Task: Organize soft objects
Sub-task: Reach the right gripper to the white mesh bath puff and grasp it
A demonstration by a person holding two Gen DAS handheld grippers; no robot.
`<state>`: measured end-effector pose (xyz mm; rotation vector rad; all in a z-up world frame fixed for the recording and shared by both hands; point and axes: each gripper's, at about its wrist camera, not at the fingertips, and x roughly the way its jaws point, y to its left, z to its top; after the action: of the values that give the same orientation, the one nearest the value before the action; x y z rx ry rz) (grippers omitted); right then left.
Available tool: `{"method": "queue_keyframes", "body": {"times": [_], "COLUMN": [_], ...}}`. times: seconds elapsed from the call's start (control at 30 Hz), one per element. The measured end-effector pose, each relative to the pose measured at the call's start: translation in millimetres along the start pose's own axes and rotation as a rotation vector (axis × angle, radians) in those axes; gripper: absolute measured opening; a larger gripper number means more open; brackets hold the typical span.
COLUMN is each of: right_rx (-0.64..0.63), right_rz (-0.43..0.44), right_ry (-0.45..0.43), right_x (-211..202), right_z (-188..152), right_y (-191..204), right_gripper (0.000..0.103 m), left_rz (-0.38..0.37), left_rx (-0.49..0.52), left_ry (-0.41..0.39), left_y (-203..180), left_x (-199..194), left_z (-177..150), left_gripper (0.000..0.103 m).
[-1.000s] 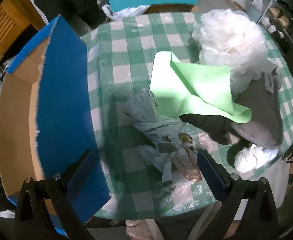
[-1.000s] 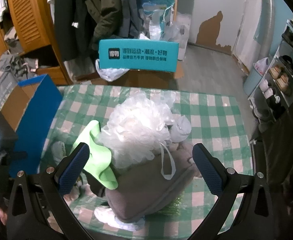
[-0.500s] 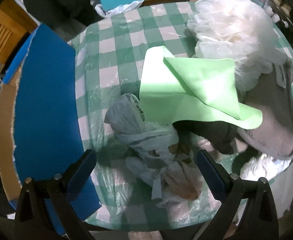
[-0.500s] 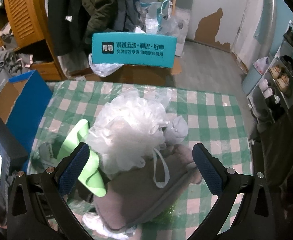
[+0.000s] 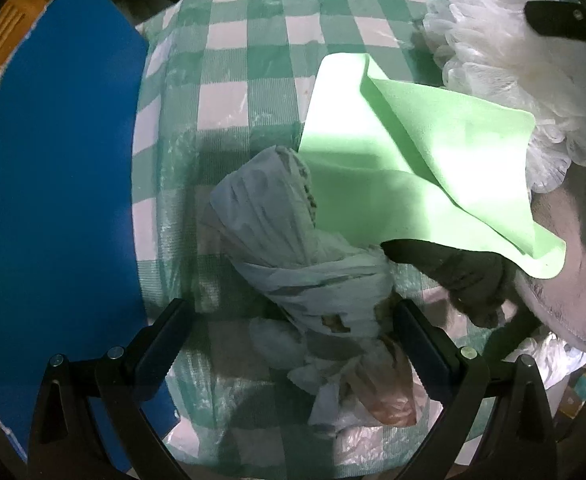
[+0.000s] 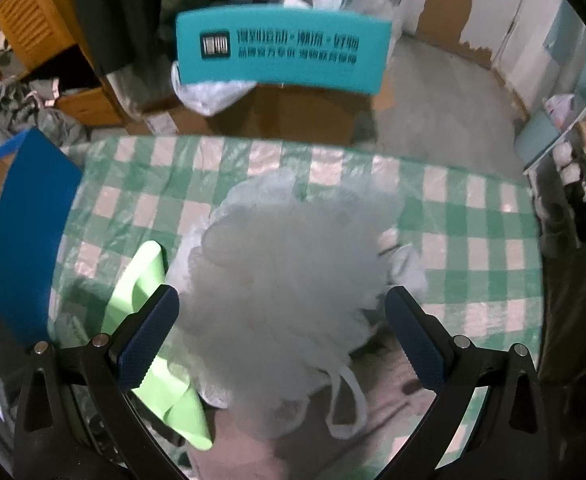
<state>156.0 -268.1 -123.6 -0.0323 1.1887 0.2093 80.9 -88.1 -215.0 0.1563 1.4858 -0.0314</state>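
Observation:
A pile of soft things lies on the green-checked table (image 5: 253, 60). In the left wrist view my left gripper (image 5: 293, 344) is open, its jaws on either side of a pale blue knotted cloth bundle (image 5: 293, 248). A light green cloth (image 5: 413, 148) drapes over a dark item (image 5: 465, 280) and a grey slipper (image 5: 565, 272). In the right wrist view my right gripper (image 6: 283, 336) is open around a white mesh bath pouf (image 6: 285, 280), also in the left wrist view (image 5: 513, 60). The green cloth (image 6: 141, 280) sits to its left.
A blue-lined cardboard box (image 5: 53, 180) stands open at the table's left edge (image 6: 25, 220). A teal box flap with print (image 6: 285, 52) stands behind the table. A shoe rack (image 6: 573, 184) is at the right, clothes and wooden furniture (image 6: 25, 20) behind.
Both grippers have moved down and closer to the pile. The cloth bundle now lies between the left jaws and the pouf between the right jaws. Nothing on the table has shifted.

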Motion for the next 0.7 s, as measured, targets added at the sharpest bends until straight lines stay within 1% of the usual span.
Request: {"method": "queue_keyframes", "body": {"times": [0.13,0.23,0.27,0.33,0.43,0.53,0.6,0.63,0.7], "right_rx": [0.035,0.033,0.031,0.029,0.029,0.028,0.020,0.020,0.025], "right_rz": [0.059,0.063,0.061,0.056,0.057,0.067,0.066,0.066,0.068], "right_ry": [0.085,0.124,0.128,0.143,0.167,0.195,0.194,0.194,0.200], "right_x": [25,38,41,46,55,64,68,70,74], "right_z": [-3,-5,-5,-5,-8,-12,-13,-13,-13], "right_y": [1,5,6,9,12,15,16,16,16], "right_gripper": [0.101,0.101,0.101,0.102,0.102,0.102,0.102,0.102,0.102], "left_rz": [0.018,0.028,0.029,0.031,0.045,0.051,0.059,0.060,0.050], "left_rx": [0.026,0.047,0.051,0.056,0.061,0.070,0.074,0.073,0.069], "left_ry": [-0.012,-0.016,-0.023,-0.037,-0.051,-0.066,-0.077,-0.083,-0.090], "left_y": [3,-1,-8,-7,-13,-12,-12,-11,-8], "left_x": [2,3,0,0,-10,-17,-20,-21,-23], "left_z": [4,5,-2,1,-3,-4,-1,1,4], "left_gripper": [0.101,0.101,0.101,0.100,0.094,0.084,0.073,0.070,0.056]}}
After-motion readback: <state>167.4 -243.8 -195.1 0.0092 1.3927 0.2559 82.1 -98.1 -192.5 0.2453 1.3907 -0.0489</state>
